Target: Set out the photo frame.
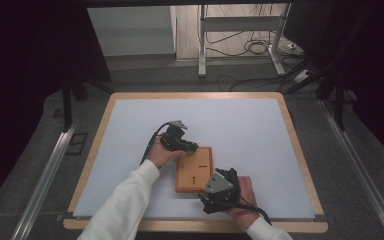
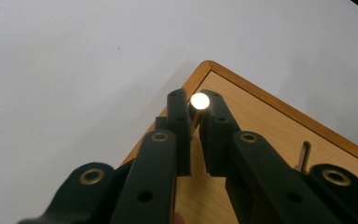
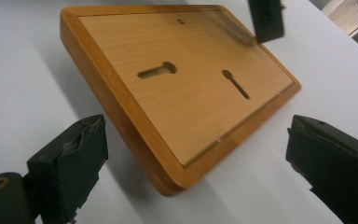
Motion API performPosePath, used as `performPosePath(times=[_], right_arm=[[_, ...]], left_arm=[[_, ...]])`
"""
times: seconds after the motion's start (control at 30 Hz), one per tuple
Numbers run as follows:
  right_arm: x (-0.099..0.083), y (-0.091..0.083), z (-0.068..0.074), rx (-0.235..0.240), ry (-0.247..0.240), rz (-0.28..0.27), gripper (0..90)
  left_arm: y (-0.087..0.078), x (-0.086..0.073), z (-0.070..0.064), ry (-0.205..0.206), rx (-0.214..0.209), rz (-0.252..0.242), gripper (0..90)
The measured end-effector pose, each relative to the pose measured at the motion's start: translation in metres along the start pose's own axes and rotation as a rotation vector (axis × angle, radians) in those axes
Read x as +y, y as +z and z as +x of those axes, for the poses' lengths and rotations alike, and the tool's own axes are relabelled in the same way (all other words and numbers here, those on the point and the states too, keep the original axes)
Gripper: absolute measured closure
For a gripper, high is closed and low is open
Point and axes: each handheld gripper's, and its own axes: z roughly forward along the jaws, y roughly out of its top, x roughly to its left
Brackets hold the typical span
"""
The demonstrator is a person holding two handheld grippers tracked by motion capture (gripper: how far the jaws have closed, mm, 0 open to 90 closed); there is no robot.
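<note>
1. Your left gripper (image 1: 187,146) sits over the far left corner of the wooden board (image 1: 195,170), its jaws clenched on a small metal pin (image 2: 199,101) whose bright round end faces the left gripper view's camera

2. The pin's long axis runs along the line of the jaws, pointing down and away toward the board's corner; in the left gripper view that corner lies just beyond the fingertips, with white table (image 1: 250,125) to either side

3. Your right gripper (image 1: 219,199) waits at the board's near right corner, jaws spread wide with nothing between them; in the right gripper view the near edge of the board lies between the two pads, apart from both

4. The board lies flat near the middle of the table, between your two hands; two keyhole-shaped slots (image 3: 157,71) cut its face, and a second small peg (image 2: 303,156) stands beside the left jaw

5. Judged from this, the left hand is the nearer to the corner, so the coming move hinges on keeping the pin's axis lined up with whatever hole awaits it there; that hole itself is hidden behind the jaws
</note>
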Motion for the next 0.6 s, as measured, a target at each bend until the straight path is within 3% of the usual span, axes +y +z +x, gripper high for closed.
performPosePath(times=[0.27,0.47,0.6], right_arm=[[0.005,0.014,0.007,-0.020,-0.036,0.031,5.5],[0.005,0.021,0.009,-0.088,-0.076,0.040,6.1],[0.006,0.019,0.010,-0.127,-0.091,0.000,10.5]], left_arm=[[0.000,0.002,0.003,-0.017,-0.018,0.010,83.6],[0.000,0.002,0.003,-0.019,-0.015,0.007,83.6],[0.000,0.001,0.003,-0.023,-0.004,-0.003,84.3]])
